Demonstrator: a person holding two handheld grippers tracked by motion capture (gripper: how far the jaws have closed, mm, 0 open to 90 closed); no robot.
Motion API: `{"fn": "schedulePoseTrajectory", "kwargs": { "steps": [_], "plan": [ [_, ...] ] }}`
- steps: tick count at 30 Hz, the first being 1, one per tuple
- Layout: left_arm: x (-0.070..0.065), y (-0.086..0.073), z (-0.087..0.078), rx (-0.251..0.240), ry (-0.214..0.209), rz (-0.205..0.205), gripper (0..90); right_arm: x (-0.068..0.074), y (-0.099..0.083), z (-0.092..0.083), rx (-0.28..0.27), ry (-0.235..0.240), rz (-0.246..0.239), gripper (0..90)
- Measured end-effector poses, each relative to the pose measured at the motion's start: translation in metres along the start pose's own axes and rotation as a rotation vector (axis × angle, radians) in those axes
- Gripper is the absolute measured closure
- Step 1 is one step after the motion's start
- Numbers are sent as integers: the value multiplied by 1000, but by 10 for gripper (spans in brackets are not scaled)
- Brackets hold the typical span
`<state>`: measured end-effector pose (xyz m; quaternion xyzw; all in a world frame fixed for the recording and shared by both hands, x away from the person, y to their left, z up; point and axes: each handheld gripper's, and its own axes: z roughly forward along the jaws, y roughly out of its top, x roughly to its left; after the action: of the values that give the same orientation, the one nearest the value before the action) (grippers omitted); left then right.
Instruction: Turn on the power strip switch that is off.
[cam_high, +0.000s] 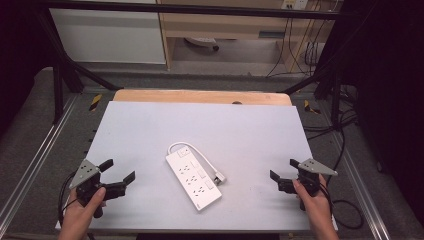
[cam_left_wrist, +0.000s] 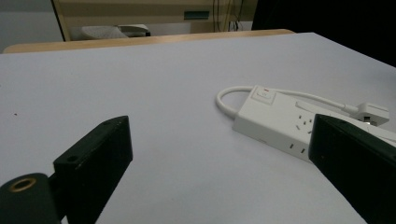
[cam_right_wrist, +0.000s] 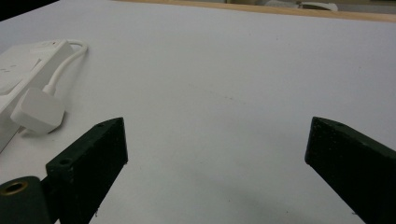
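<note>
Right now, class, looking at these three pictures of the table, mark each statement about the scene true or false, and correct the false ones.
1. The white plastic power strip lies flat on the pale sheet-covered table. True.
2. The left gripper is clamped on the power strip. False: its jaws stand open and apart from the strip, holding nothing.
3. The strip's white cord loops back beside it and ends in a white plug. True.
4. The right gripper holds the plug. False: its jaws are open and empty, off to the side of the plug.
5. The white plug sits in one of the strip's sockets. False: it lies on the table beside the strip.
</note>
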<state>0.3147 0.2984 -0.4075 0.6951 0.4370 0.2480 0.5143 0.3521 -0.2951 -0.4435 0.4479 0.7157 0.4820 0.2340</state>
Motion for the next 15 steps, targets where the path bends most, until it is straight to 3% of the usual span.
{"fn": "schedulePoseTrajectory", "kwargs": {
  "steps": [15],
  "plan": [
    [-2, 5, -4, -40, -23, -4, 65, 7, 3, 0, -23, -14, -52, 47]
  ]
}}
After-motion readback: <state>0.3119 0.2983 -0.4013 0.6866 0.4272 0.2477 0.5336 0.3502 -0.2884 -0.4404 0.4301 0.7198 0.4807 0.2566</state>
